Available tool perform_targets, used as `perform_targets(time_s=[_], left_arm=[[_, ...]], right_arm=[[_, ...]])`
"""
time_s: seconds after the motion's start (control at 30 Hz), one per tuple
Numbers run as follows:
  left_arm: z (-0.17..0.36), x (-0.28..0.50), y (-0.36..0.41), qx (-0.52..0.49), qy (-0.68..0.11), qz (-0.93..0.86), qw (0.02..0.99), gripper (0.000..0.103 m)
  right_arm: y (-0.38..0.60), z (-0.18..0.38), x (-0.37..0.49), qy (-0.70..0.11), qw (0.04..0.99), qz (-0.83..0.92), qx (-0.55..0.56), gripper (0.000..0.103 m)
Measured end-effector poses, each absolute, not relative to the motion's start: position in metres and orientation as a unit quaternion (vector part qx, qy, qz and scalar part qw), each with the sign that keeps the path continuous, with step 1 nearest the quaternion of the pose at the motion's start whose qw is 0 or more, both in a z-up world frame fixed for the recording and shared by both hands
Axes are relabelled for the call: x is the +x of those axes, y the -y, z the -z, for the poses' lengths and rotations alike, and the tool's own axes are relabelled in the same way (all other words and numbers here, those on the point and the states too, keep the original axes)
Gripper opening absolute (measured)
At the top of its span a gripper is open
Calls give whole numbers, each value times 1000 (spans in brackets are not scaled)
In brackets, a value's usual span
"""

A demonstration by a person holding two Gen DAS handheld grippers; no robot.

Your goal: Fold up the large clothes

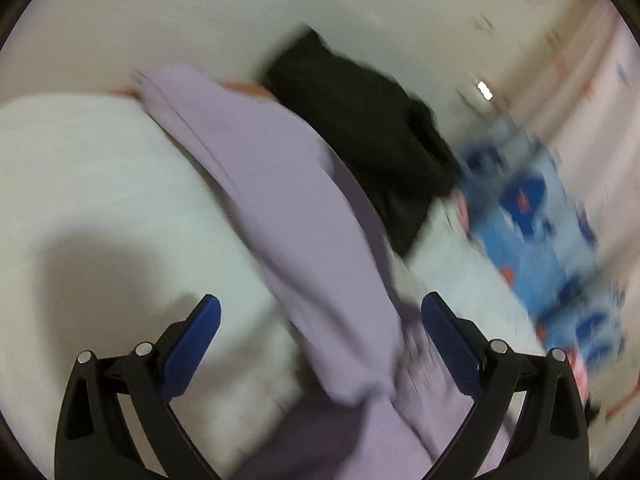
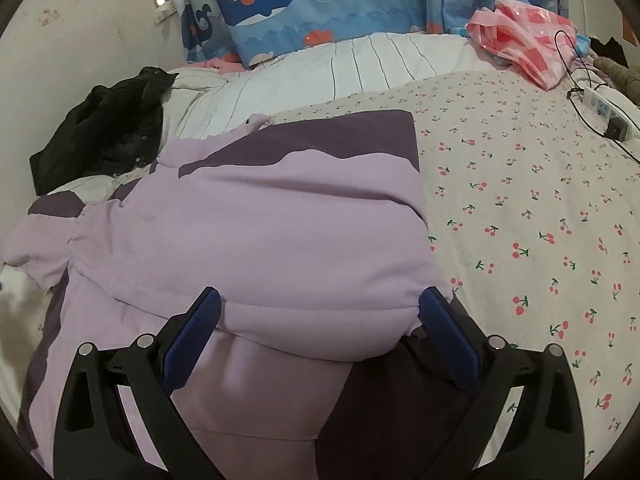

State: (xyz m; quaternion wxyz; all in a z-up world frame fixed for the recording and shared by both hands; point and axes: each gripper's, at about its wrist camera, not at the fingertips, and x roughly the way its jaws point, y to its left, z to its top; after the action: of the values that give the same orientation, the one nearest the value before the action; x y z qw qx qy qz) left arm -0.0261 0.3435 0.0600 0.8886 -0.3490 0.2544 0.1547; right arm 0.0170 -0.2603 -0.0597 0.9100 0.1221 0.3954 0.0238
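Observation:
A large lilac garment (image 2: 256, 232) with dark purple panels lies partly folded on the bed, its doubled edge bulging toward me. My right gripper (image 2: 319, 306) is open, its blue pads on either side of that folded edge and close to the cloth. In the blurred left wrist view a lilac sleeve or side strip (image 1: 280, 200) of the same garment runs from upper left down between the fingers of my left gripper (image 1: 320, 316), which is open. Whether the left pads touch the cloth is unclear.
A cherry-print sheet (image 2: 540, 208) covers the bed to the right. A black garment (image 2: 104, 136) lies crumpled at the left by the wall. Whale-print blue bedding (image 2: 320, 4) and a striped white quilt (image 2: 360, 64) sit at the back. A pink plastic bag (image 2: 524, 40) and a power strip (image 2: 604, 112) lie far right.

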Motion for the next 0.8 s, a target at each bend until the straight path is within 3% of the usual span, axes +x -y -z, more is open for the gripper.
perform_targets(time_s=[0.27,0.63,0.7,0.73,0.8], left_arm=[[-50,-13,-501,-489,-235,-177,821,96],[-40,48,-518,-480,-261,-222,808,94],[-36,52,-517,-496,-252,-229,799,70],[-32,52,-520,-511,-253,-218,792,49],[-30,46,-521,-524,-235,-204,793,37]], right_arm=[[257,64,19,-399,911,-17,103,96],[253,67,20,-400,912,-10,87,96],[252,66,20,-400,913,-7,83,96],[251,66,20,-400,913,-7,82,96],[251,65,20,-401,912,-6,83,96]])
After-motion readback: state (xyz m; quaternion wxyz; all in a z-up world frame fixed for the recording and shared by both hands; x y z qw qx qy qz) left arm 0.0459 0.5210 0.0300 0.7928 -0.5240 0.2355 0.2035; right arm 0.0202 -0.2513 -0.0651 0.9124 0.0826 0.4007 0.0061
